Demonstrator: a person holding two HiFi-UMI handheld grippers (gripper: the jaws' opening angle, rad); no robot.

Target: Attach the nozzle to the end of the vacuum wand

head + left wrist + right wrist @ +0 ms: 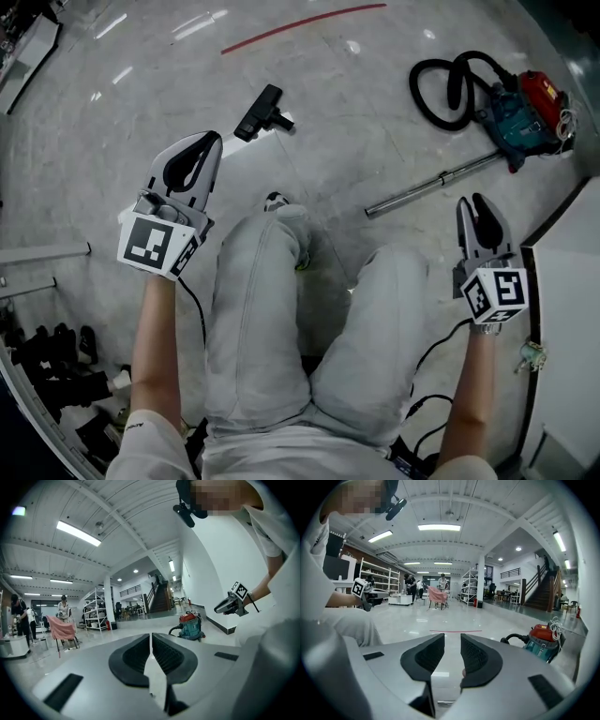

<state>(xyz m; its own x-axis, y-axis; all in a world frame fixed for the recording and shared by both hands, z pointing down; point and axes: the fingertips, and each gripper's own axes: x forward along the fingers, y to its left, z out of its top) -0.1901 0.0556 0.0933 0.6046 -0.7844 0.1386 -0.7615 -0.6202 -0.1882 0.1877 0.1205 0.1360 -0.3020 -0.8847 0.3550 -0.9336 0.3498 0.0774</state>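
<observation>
A black floor nozzle (260, 112) lies on the pale floor ahead of my left gripper (204, 142), which is shut and empty. The metal vacuum wand (431, 185) lies on the floor to the right, running up to the teal and red vacuum cleaner (521, 113) with its black hose (448, 86). My right gripper (478, 208) hangs just below the wand's near end, its jaws a little apart with nothing between them. In the right gripper view the vacuum cleaner (542, 641) sits at the right, beyond the parted jaws of the right gripper (452, 651). The left gripper view shows the vacuum cleaner (190, 626) behind the left gripper (151, 649).
My knees in grey trousers (267, 309) fill the middle of the head view. A white panel (570, 309) stands at the right, dark gear (56, 370) lies at lower left. A red line (302, 25) marks the floor ahead. People and shelving (379, 588) stand far off in the hall.
</observation>
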